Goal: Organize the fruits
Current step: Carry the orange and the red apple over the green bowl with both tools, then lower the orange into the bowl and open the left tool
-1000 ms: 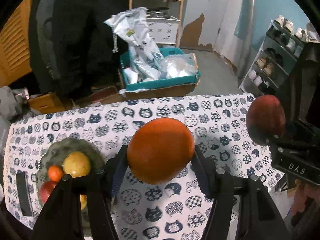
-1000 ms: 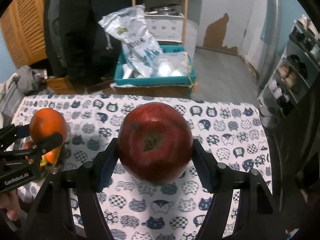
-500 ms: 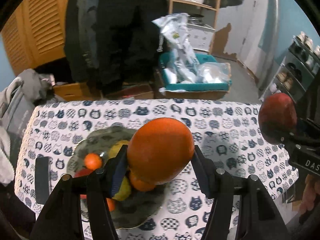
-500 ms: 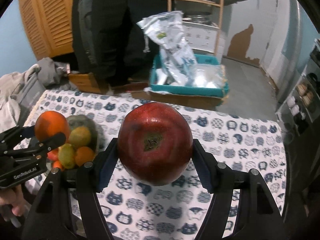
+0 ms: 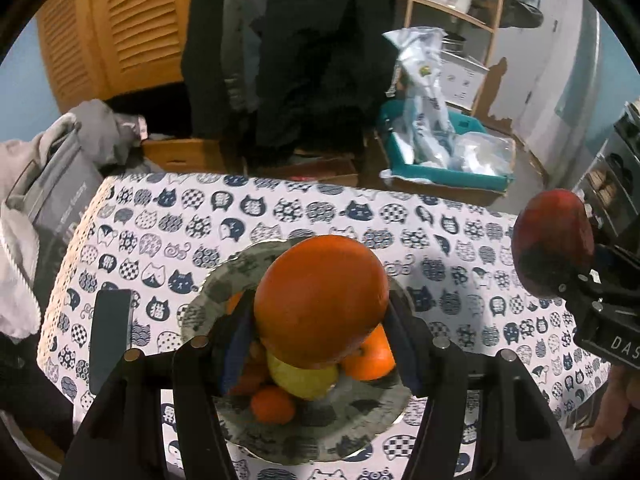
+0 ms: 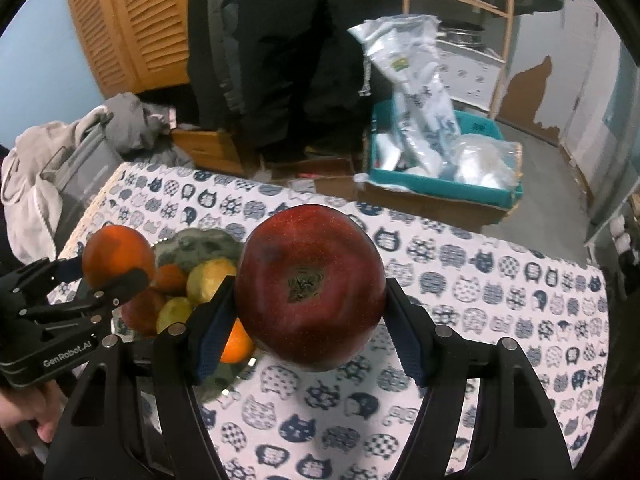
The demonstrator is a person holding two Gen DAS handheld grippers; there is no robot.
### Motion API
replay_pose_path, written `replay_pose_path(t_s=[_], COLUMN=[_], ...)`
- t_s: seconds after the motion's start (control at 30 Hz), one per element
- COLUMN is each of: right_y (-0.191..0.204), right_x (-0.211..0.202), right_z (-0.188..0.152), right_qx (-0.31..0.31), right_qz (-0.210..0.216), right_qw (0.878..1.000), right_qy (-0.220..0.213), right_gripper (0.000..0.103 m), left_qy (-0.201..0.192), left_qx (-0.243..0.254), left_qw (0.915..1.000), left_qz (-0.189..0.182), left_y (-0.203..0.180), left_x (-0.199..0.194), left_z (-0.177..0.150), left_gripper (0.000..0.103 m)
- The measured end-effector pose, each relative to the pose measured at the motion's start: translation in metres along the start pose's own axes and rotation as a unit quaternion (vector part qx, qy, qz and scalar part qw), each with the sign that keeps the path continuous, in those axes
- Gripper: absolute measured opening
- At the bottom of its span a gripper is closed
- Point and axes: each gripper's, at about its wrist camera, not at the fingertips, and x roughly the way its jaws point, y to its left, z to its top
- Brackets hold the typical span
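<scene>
Left wrist view: the left gripper (image 5: pixel 320 340) tilts steeply down over the plate (image 5: pixel 224 280) of fruit, jaws clamped on an orange (image 5: pixel 320 300). Beside it the right gripper (image 6: pixel 310 320) angles down likewise — clamped on a red apple (image 6: pixel 310 294) above the tablecloth (image 6: pixel 480 280).

Orange (image 5: pixel 322 300): deep orange. Apple (image 6: pixel 310 294): dark red, brownish stem end. Tablecloth (image 5: pixel 280 212): white, navy cat-head print, checked, striped and solid. Plate (image 5: pixel 320 436): mottled grey-green. Fruit on plate: yellow-green lemon (image 5: pixel 300 380), small orange mandarin (image 5: pixel 273 404). Gripper pads (image 6: pixel 208 344): blue; gripper bodies black. Phone (image 5: pixel 109 336): dark grey. Crate (image 6: pixel 500 192): teal. Louvred doors (image 6: pixel 132 20): honey wood. Wall (image 6: pixel 36 68): pale blue.
</scene>
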Motion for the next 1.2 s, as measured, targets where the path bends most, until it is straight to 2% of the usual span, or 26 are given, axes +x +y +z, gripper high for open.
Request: replay_pose_path(t_s=[0.47, 1.07, 1.17, 1.2], right_y=[0.040, 0.049, 0.050, 0.050], right_x=[0.057, 0.091, 0.092, 0.092], right_z=[0.005, 0.005, 0.005, 0.004], right_qx=[-0.021, -0.020, -0.021, -0.021], right_qz=[0.027, 0.036, 0.036, 0.036], right_qw=[0.999, 0.997, 0.997, 0.997], right_qy=[0.039, 0.068, 0.069, 0.069], right_gripper=[0.071, 0.071, 0.071, 0.071], left_qy=[0.045, 0.092, 0.085, 0.082], left_qx=[-0.023, -0.040, -0.038, -0.036], left_qw=[0.9987, 0.9949, 0.9955, 0.9959], left_qz=[0.005, -0.008, -0.015, -0.015], left_y=[0.037, 0.053, 0.052, 0.051], left_x=[0.041, 0.077, 0.074, 0.072], left_z=[-0.008, -0.016, -0.016, -0.015], left_gripper=[0.063, 0.064, 0.070, 0.074])
